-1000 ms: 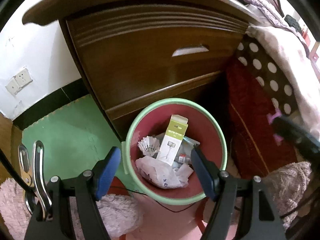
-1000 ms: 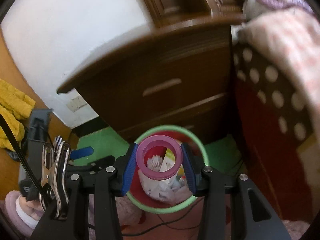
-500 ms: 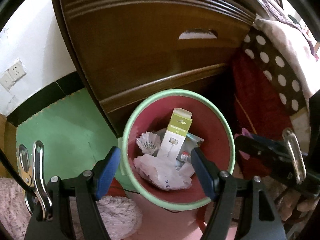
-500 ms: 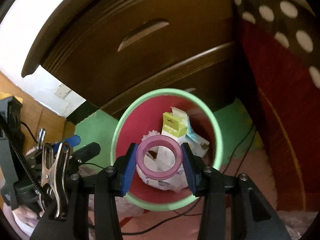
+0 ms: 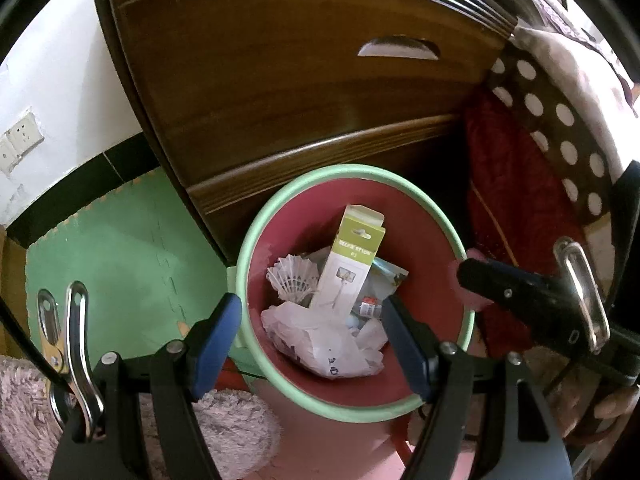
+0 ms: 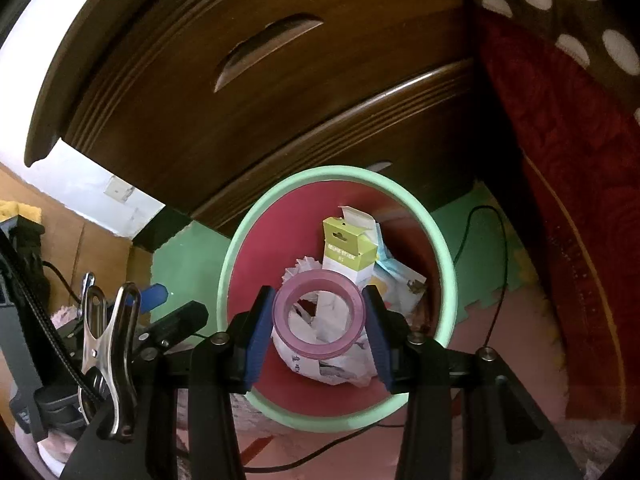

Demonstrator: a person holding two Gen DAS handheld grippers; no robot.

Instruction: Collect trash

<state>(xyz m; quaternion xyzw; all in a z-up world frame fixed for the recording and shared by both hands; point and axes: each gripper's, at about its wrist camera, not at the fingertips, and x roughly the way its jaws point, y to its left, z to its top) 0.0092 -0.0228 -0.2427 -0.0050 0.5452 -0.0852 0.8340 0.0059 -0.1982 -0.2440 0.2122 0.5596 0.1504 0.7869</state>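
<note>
The right gripper (image 6: 319, 322) has a glossy pink ring of tape (image 6: 319, 312) between its jaws, which are opening, above a round red plastic bin with a mint-green rim (image 6: 447, 280). The left gripper (image 5: 312, 336) hangs open and empty. Crumpled white paper (image 5: 324, 344), a feathered shuttlecock (image 5: 290, 278) and a green-and-white cardboard box (image 5: 352, 260) fill the bin; a dark wooden drawer chest (image 5: 280, 80) stands at 12 o'clock.

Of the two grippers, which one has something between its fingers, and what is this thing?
The right gripper: a pink tape roll sits between its fingers, above the green-rimmed bin, while its jaws are opening. The left gripper is open with nothing between its fingers.
</note>
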